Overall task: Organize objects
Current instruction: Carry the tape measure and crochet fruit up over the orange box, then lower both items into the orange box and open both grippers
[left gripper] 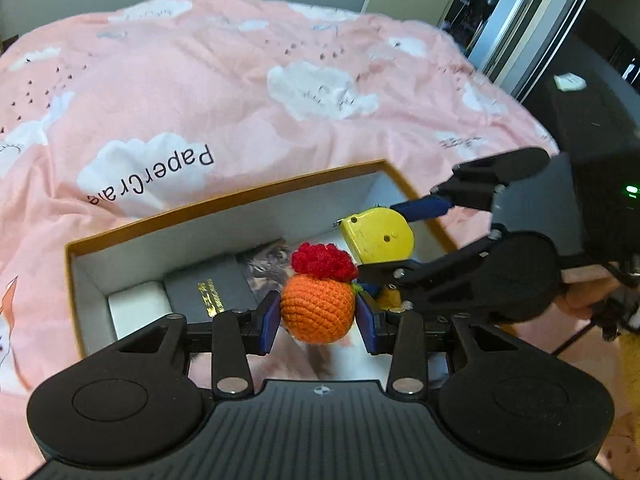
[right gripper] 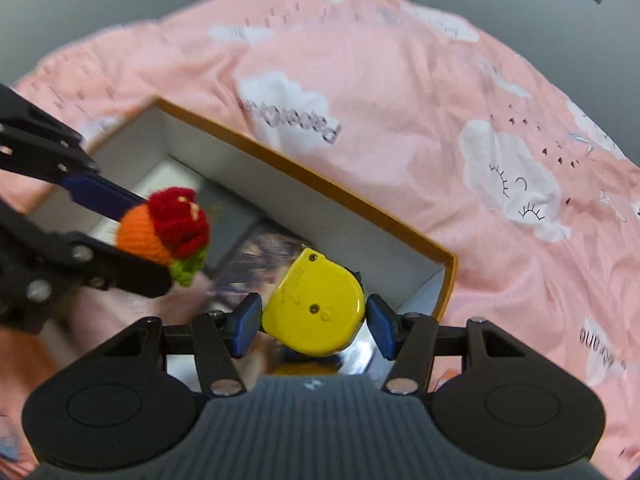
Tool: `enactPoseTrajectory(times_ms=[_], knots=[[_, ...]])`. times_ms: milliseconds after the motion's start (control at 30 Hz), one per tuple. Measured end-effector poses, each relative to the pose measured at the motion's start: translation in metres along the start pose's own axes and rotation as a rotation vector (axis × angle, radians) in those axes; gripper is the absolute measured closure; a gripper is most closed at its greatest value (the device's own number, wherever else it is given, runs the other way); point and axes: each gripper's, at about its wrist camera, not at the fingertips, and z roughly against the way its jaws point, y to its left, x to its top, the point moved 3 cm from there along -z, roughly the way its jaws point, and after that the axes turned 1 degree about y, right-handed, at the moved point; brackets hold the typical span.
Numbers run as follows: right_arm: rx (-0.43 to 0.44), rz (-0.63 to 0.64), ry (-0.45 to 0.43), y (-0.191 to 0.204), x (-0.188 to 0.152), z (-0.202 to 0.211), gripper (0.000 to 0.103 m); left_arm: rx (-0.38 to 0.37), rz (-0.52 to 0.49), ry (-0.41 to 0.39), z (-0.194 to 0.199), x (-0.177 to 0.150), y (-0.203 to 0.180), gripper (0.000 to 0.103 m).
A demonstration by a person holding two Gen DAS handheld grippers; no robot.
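Note:
My left gripper [left gripper: 318, 316] is shut on an orange crocheted ball with a red woolly top [left gripper: 318, 306], held above the near side of an open box with a brown rim [left gripper: 224, 198]. The same toy [right gripper: 160, 232] shows at the left of the right wrist view, with a green knitted bit below it. My right gripper [right gripper: 314, 320] is shut on a yellow tape measure [right gripper: 316, 308], also over the box [right gripper: 320, 184]. In the left wrist view the tape measure [left gripper: 378, 236] hangs just right of the toy, between the right gripper's blue pads.
The box lies on a pink bedspread with white clouds [left gripper: 240, 92]. Inside it are a white block [left gripper: 136, 308], a grey case with gold lettering [left gripper: 212, 292] and a printed picture [left gripper: 268, 264]. A dark doorway [left gripper: 520, 20] stands at the far right.

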Motion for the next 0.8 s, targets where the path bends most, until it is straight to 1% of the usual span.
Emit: enactPoseTrajectory(times_ms=[133,300,433,533,700,800], knots=[[-0.031,0.043,0.106,-0.005,0.008,-0.044,0.044,0.005,0.007,0.035,-0.020,0.005,0.015,0.058],[-0.097,0.141,0.198,0.003,0.006,-0.067,0.044,-0.015,-0.013,0.053,-0.036,0.011,0.021,0.057],[-0.156,0.206,0.232,0.007,0.007,-0.077,0.044,-0.035,-0.018,0.061,-0.045,0.013,0.023,0.057],[-0.182,0.236,0.256,0.007,0.006,-0.082,0.044,-0.051,-0.003,0.064,-0.050,0.014,0.024,0.057],[-0.177,0.251,0.271,0.006,0.004,-0.081,0.044,-0.060,0.009,0.069,-0.057,0.014,0.023,0.057],[-0.174,0.260,0.263,0.004,0.003,-0.072,0.045,-0.066,0.015,0.075,-0.059,0.016,0.023,0.057]])
